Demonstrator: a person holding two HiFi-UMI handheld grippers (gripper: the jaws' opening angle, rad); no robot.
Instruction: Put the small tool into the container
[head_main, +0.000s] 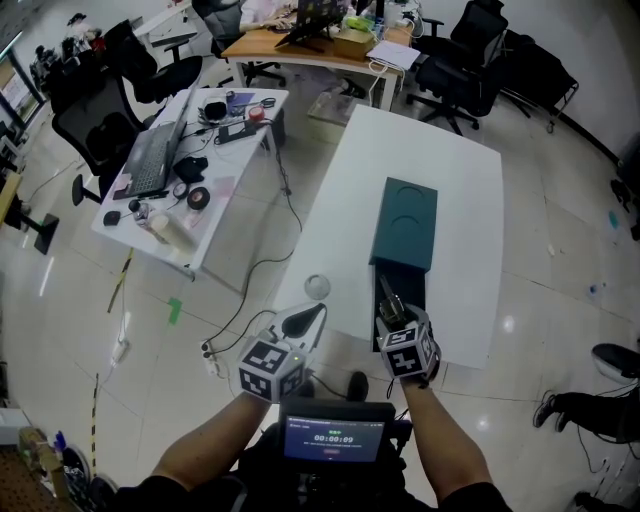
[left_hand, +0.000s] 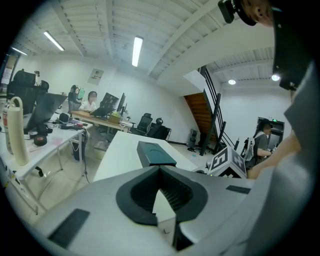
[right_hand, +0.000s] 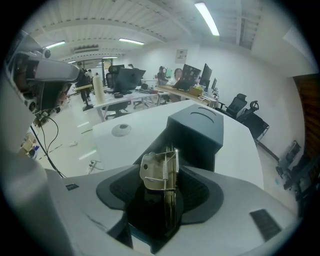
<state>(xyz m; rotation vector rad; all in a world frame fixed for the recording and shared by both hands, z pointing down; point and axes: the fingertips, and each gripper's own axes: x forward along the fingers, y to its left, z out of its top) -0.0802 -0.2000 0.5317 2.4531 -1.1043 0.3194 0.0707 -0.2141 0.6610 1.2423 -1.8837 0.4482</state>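
A dark teal container lies on the white table, its drawer pulled out toward me. My right gripper hangs over the open drawer, shut on the small tool. In the right gripper view the small tool is a metal clip with a spring. It stands upright between the pads, above the drawer's dark inside, with the container just beyond. My left gripper sits at the table's near left corner, shut and holding nothing; in its own view the left gripper points toward the container.
A small round disc lies on the table left of the drawer. A cluttered desk with a laptop stands to the left, office chairs behind. Cables run over the floor. A small screen sits below my arms.
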